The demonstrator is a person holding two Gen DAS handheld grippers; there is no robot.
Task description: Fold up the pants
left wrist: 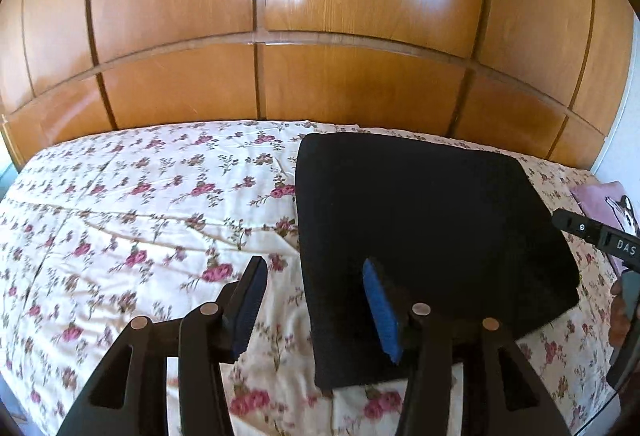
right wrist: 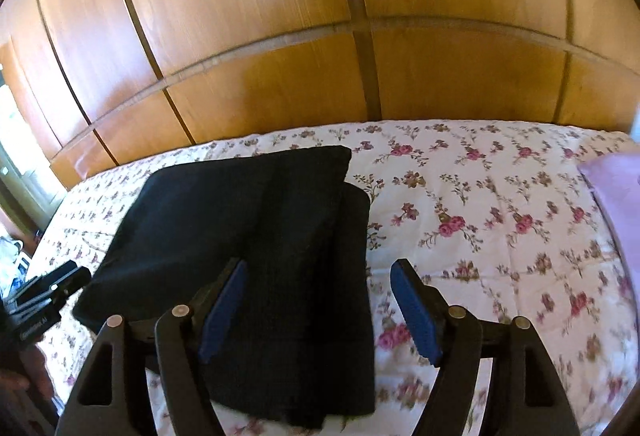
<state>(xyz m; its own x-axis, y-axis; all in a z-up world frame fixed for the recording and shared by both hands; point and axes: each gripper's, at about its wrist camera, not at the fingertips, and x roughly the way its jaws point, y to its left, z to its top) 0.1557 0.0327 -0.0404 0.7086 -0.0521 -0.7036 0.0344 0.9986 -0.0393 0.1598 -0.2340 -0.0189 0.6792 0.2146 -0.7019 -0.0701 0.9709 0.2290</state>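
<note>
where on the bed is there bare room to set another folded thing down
Left of the folded black pants, bare floral bedspread runs to the wardrobe. Right of them, a bare stretch reaches the pink pillow. The near edge is crowded by the left gripper and right gripper.

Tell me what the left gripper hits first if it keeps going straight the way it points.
Probably the floral bedspread: the open left gripper points down at it, just beside the left edge of the folded black pants. Its right finger overlaps the pants in view, so depth is uncertain.
</note>
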